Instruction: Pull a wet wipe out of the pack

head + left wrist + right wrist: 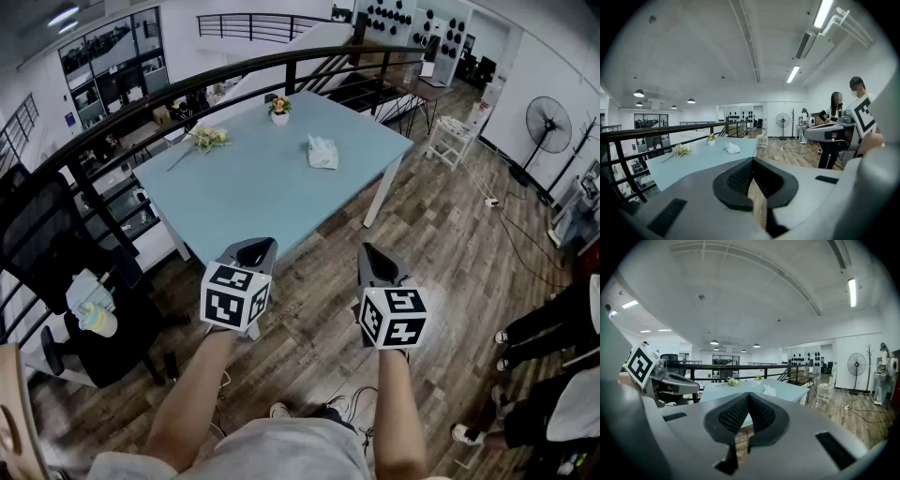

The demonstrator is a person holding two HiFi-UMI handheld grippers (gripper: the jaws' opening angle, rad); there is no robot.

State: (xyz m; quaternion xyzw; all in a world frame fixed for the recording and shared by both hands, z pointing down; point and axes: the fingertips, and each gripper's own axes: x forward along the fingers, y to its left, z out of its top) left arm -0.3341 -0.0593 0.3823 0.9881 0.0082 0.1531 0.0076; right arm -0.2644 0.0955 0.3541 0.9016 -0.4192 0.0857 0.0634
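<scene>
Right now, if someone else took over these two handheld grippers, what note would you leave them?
Left gripper: shut, empty, held over the floor short of the table.
Right gripper: shut, empty, level with the left one.
Wipe pack: lies on the table's far half, out of both grippers' reach.
Done: nothing yet.
Left: step up to the table, steady the pack, pull one wipe out.

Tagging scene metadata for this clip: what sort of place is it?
Probably an open-plan office or lab, perhaps on a mezzanine level. A black railing edges the wood floor, with an office chair and a pale blue table beside it.
</scene>
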